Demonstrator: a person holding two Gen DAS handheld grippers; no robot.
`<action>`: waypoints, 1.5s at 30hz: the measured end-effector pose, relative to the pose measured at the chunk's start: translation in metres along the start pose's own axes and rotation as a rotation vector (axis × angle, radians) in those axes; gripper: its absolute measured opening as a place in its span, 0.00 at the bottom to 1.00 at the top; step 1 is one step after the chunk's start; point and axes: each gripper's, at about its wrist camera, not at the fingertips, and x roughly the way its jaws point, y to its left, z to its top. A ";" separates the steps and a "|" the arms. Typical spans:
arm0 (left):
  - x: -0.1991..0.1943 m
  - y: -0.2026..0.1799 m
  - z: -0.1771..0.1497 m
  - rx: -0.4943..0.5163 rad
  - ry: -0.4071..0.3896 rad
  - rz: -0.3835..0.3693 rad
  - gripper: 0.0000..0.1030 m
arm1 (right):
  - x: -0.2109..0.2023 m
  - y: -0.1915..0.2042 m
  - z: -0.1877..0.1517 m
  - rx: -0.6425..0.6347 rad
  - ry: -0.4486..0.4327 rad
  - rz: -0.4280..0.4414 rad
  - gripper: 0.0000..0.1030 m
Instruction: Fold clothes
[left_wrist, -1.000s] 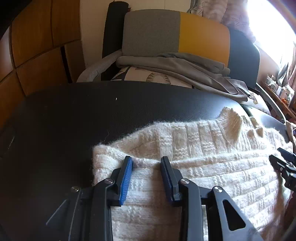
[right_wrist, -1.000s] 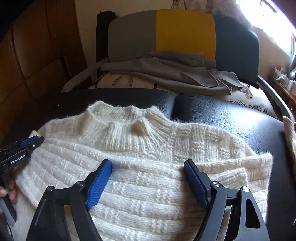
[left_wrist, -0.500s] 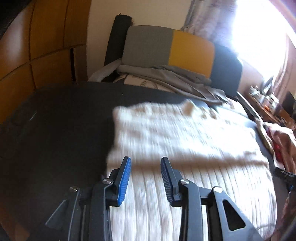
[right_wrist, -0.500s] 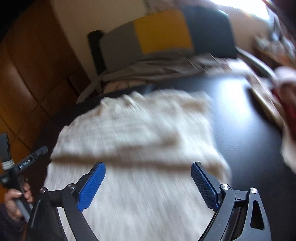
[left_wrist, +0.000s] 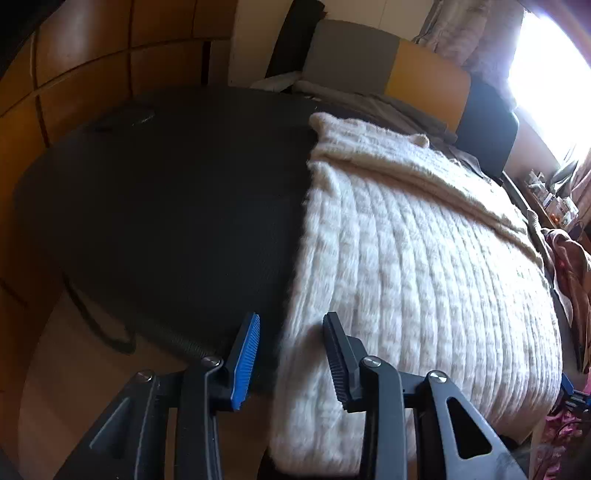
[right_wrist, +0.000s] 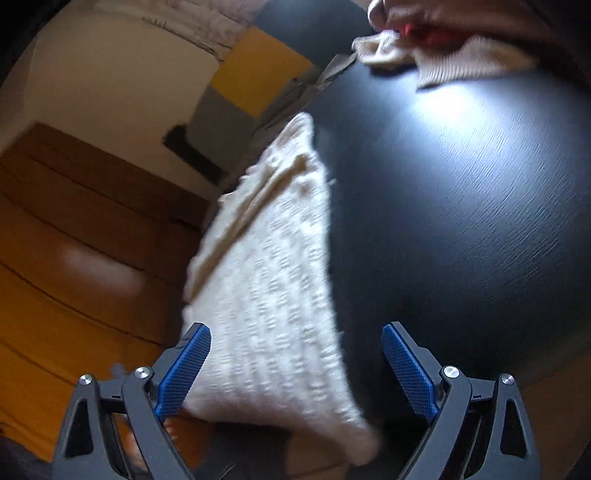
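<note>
A cream knitted sweater (left_wrist: 417, 258) lies flat on the black table (left_wrist: 166, 206), its near hem hanging over the front edge. My left gripper (left_wrist: 291, 360) hovers at the sweater's near left corner. Its jaws are partly apart and opening a little, with the sweater's edge under the gap and the pads off it. In the tilted, blurred right wrist view, my right gripper (right_wrist: 295, 369) stands wide open. The sweater's (right_wrist: 266, 277) near right corner lies between its fingers, and the pads do not press on it.
A chair back with grey, yellow and dark panels (left_wrist: 406, 70) stands behind the table, with grey garments (left_wrist: 369, 103) heaped on its seat. More clothes (left_wrist: 569, 266) pile up at the right; a beige knit (right_wrist: 461, 55) lies at the far end. Wooden panels (left_wrist: 74, 74) are at the left.
Both grippers have drawn back from the sweater's collar end to its near hem. The right view has rolled over and its jaws have spread wider. The sweater lies still.
</note>
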 end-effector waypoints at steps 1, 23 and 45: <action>-0.002 0.001 -0.003 -0.006 0.002 -0.006 0.35 | 0.003 -0.001 -0.001 0.014 0.016 0.041 0.92; 0.004 0.019 -0.057 -0.005 0.166 -0.230 0.42 | 0.032 0.015 -0.028 -0.107 0.094 0.141 1.00; 0.020 0.011 -0.045 0.115 0.361 -0.361 0.32 | 0.048 0.009 -0.027 -0.088 0.233 0.249 1.00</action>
